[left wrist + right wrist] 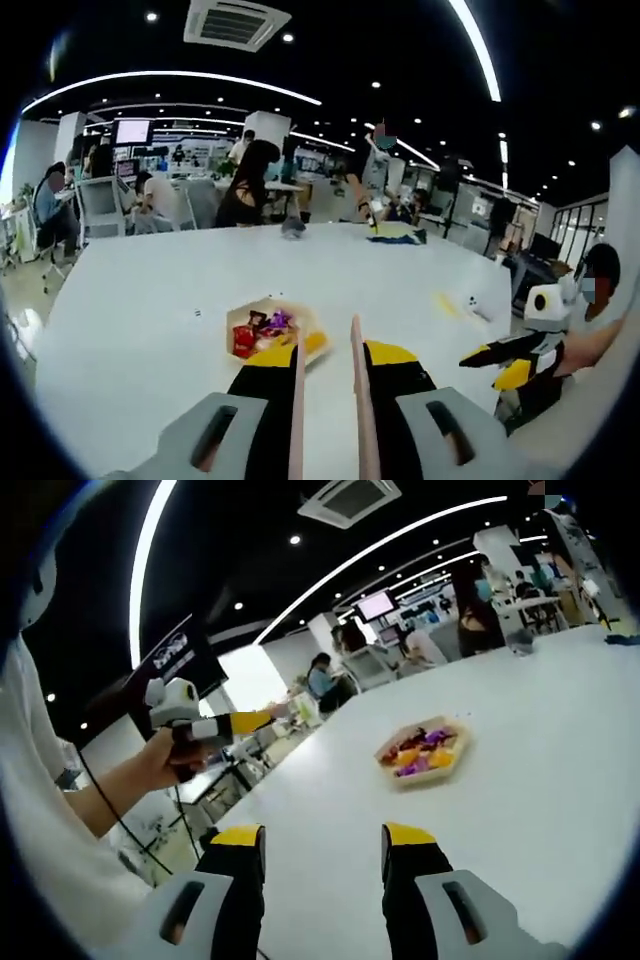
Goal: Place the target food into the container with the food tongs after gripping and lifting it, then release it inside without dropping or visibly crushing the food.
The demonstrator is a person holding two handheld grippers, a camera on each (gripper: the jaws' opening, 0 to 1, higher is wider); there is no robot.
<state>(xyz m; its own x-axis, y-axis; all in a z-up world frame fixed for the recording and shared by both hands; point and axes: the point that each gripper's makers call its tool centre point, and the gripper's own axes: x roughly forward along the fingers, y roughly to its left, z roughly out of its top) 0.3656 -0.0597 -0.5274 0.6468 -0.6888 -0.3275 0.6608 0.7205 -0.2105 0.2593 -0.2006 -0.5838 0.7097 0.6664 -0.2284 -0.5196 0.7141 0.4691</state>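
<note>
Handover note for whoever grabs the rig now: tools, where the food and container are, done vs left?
Left tool: shut on the food tongs, whose two pinkish arms run forward between its jaws, tips near the tray.
Right tool: open, holding nothing, above the white table.
Tray of wrapped snacks sits on the table ahead of both tools. I cannot tell which container is the target.
Done: tongs in hand. Left: grip a snack, lift it, release it in the container.

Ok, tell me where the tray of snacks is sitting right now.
The tray of snacks sits on the white table, just beyond the tips of the tongs held in the left tool. In the right gripper view it lies up and right of the right tool.
</note>
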